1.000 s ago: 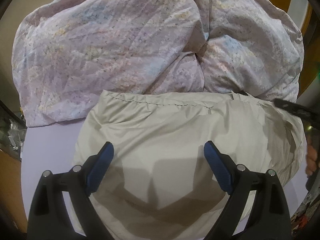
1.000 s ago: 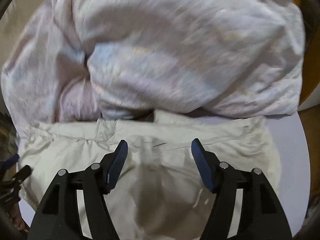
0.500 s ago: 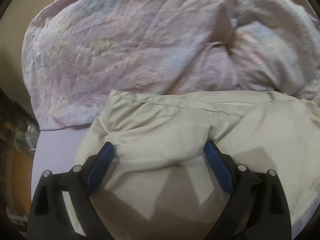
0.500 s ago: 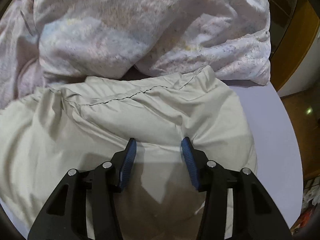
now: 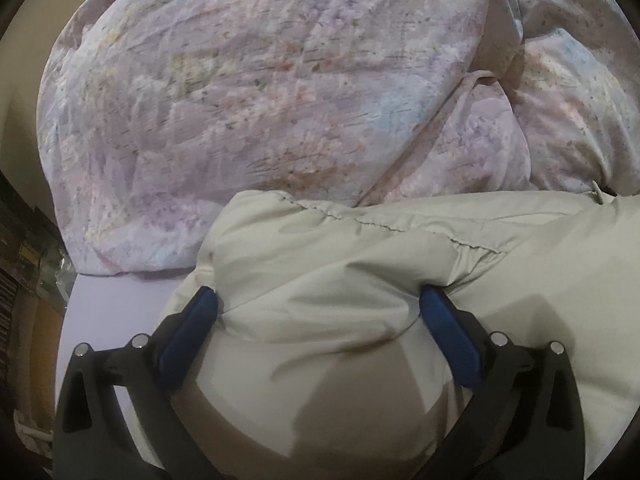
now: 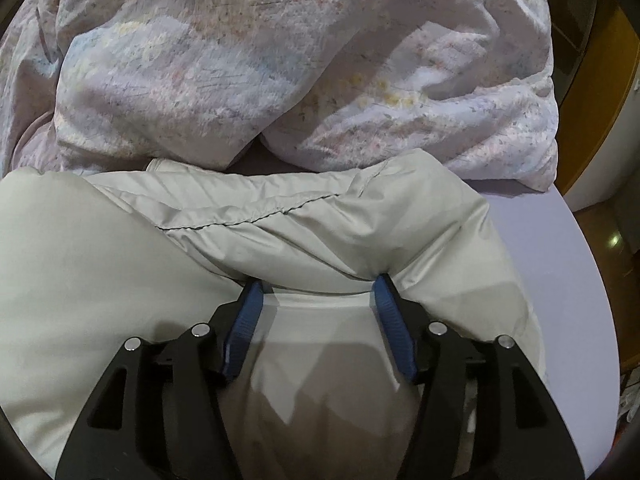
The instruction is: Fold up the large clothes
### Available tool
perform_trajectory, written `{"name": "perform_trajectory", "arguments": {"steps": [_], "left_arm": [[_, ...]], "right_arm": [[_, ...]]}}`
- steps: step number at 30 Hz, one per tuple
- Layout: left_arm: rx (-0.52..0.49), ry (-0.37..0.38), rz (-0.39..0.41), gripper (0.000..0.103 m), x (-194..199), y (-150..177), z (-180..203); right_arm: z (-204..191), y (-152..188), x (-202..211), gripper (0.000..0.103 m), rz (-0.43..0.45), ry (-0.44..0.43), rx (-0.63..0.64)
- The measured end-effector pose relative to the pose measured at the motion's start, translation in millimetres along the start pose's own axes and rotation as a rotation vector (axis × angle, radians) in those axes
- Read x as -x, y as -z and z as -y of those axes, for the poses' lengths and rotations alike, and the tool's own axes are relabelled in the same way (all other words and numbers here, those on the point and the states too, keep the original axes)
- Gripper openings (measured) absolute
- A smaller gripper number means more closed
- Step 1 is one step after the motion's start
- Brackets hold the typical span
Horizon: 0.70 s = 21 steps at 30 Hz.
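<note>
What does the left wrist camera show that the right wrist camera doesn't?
Only the left wrist view shows the left gripper, jaws opening wide, pads pushed into the beige garment's left end, with dark shelving at the edge. Only the right wrist view shows the right gripper, jaws opening, over the garment's right end, with an orange-brown door beyond. Both show the garment, its stitched seam, the floral quilt behind it and the lilac sheet.

A plain beige garment [image 5: 360, 264] lies against a pastel lilac-speckled quilt [image 5: 260, 100] on a lavender surface [image 5: 108, 304].
</note>
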State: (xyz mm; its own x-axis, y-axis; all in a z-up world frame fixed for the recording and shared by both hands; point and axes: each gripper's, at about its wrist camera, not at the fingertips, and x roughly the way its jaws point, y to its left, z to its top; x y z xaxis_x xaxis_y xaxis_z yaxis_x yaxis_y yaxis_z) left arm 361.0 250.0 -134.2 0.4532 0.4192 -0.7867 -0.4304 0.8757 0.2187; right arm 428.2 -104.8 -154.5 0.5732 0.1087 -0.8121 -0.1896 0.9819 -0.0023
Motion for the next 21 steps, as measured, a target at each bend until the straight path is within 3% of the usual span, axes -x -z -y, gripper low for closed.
{"name": "perform_trajectory", "arguments": {"steps": [13, 21], "left_arm": [[0.072, 0.015, 0.095, 0.101, -12, 14, 2], [0.094, 0.034, 0.099, 0.101, -23, 25, -2]], "right_arm": [[-7, 2, -14, 0.066, 0.102, 0.019, -0.011], [-5, 1, -17, 0.066, 0.119, 0.008, -0.017]]}}
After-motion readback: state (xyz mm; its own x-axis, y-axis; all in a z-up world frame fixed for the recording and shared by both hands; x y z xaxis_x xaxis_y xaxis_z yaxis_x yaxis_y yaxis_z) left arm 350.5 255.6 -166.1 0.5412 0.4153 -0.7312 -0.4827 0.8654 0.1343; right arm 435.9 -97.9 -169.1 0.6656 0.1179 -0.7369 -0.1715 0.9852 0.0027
